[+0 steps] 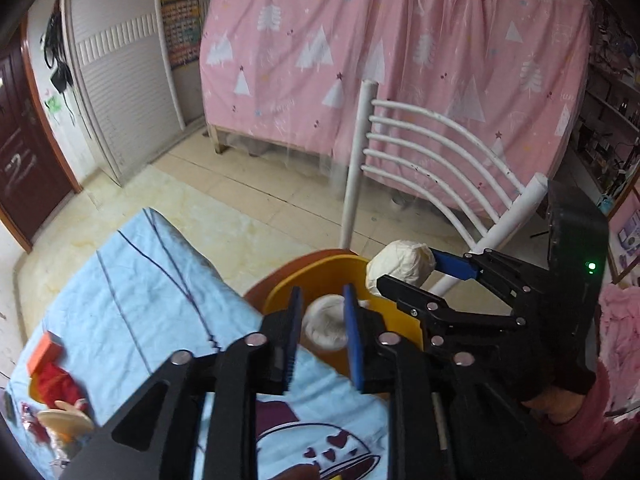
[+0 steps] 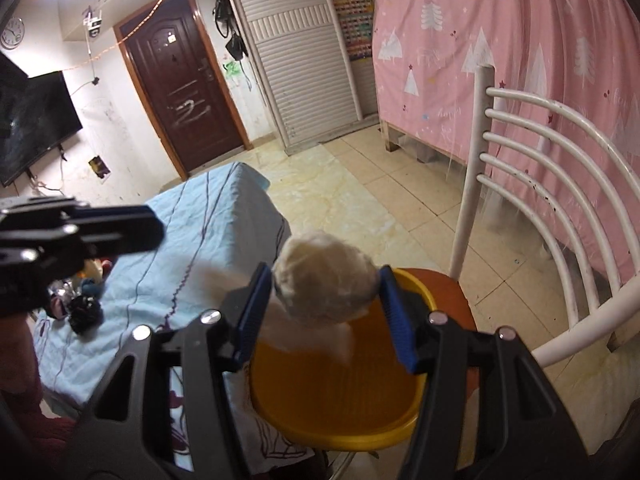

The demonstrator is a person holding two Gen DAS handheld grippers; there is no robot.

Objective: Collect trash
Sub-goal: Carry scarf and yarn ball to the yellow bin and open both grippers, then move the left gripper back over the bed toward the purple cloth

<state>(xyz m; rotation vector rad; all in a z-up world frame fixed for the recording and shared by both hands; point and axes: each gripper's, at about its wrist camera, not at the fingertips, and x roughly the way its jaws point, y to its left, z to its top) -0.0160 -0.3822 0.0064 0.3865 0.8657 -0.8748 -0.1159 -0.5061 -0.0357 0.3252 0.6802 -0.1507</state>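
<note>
A yellow plastic bin (image 2: pixel 340 412) stands on a brown chair seat (image 2: pixel 452 292) beside the bed. My right gripper (image 2: pixel 326 312) is shut on a crumpled white paper ball (image 2: pixel 324 280) and holds it over the bin; it also shows in the left wrist view (image 1: pixel 416 268) with the ball (image 1: pixel 400 266). My left gripper (image 1: pixel 322 336) is open above the near rim of the bin (image 1: pixel 320 276). Another white paper wad (image 1: pixel 326 320) lies in the bin, seen between the left fingers without touching them.
A bed with a light blue sheet (image 1: pixel 132 292) is on the left, with red and orange items (image 1: pixel 52 376) on it. A white metal chair back (image 2: pixel 532 184) rises behind the bin. A pink curtain (image 1: pixel 400 60), tiled floor (image 2: pixel 360 200) and dark door (image 2: pixel 180 92) lie beyond.
</note>
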